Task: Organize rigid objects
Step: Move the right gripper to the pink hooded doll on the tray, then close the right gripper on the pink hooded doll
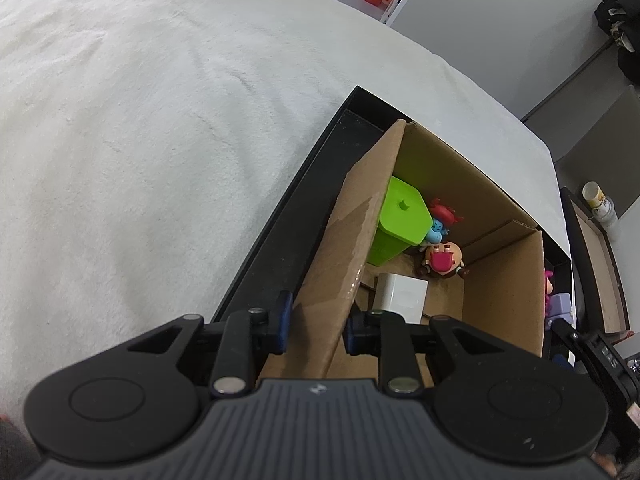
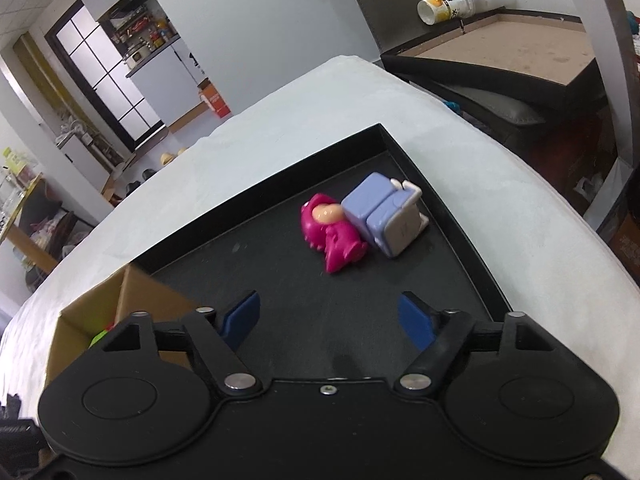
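Pinching cardboard flap [image 1: 352, 240]: left claw [image 1: 316, 326].

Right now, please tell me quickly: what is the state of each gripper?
Left gripper: shut on the cardboard box flap.
Right gripper: open, holding nothing, above the black tray.

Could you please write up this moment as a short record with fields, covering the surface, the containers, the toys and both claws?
surface: white blanket
tray: black tray on the blanket
box: cardboard box standing in the tray
in box: green container, white box, small figures
on tray: pink figure touching lilac block toy
left claw: shut on the box flap
right claw: open, empty, short of the toys
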Available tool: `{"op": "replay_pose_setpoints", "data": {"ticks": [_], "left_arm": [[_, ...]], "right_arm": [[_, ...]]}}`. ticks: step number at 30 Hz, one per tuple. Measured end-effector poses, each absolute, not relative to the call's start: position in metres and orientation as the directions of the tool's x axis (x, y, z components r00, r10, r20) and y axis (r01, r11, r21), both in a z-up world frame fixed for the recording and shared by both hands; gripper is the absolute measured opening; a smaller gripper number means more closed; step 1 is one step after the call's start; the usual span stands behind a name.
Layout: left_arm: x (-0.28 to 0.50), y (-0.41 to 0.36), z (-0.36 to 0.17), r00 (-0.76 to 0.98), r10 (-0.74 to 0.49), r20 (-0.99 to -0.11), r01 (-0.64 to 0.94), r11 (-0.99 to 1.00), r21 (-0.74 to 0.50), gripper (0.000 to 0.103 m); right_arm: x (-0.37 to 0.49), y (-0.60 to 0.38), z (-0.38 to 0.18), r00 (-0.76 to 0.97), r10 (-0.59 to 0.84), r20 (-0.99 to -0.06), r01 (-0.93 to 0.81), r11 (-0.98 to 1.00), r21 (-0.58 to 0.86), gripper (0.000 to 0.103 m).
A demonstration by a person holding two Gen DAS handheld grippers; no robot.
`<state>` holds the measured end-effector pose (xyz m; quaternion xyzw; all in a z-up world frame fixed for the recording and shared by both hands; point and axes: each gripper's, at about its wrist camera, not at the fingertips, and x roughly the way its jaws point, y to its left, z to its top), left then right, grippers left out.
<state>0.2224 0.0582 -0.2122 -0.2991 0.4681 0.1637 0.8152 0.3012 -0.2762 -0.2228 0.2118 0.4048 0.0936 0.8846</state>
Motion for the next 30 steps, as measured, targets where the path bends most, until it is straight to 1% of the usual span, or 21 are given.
{"op": "replay_pose_setpoints", "data": {"ticks": [5,12,17,27,29,30], "left_arm": [[0.222,0.059,-0.213,0.509,-0.016,-0.860,-0.547,0.766,-0.338,0.024],[0.224,0.061,-0.215,0.506,-0.016,-0.863,-0.549,0.765,-0.336,0.024],[0.225,0.060,-0.217,0.503,-0.014,-0.864,-0.549,0.767,-0.332,0.024],[0.226,0.058,-0.217,0.501,-0.015,-0.865,-0.546,0.770,-0.330,0.024],[0.226,0.058,-0.217,0.501,-0.015,-0.865,-0.546,0.771,-0.330,0.024],[0.226,0.058,-0.217,0.501,-0.015,-0.865,-0.545,0.771,-0.329,0.024]], "right_arm": [[0.318,-0.267,-0.231,0.667,0.321,-0.672,-0.012,0.907,0.422,0.064],[0.336,-0.259,-0.243,0.648,0.333,-0.685,-0.017,0.906,0.424,0.062],[0.345,-0.256,-0.248,0.644,0.322,-0.694,-0.003,0.908,0.419,0.062],[0.353,-0.246,-0.245,0.660,0.295,-0.691,-0.029,0.929,0.369,0.062],[0.351,-0.246,-0.245,0.663,0.291,-0.689,-0.029,0.931,0.365,0.053],[0.351,-0.245,-0.245,0.661,0.293,-0.691,-0.034,0.932,0.362,0.040]]}}
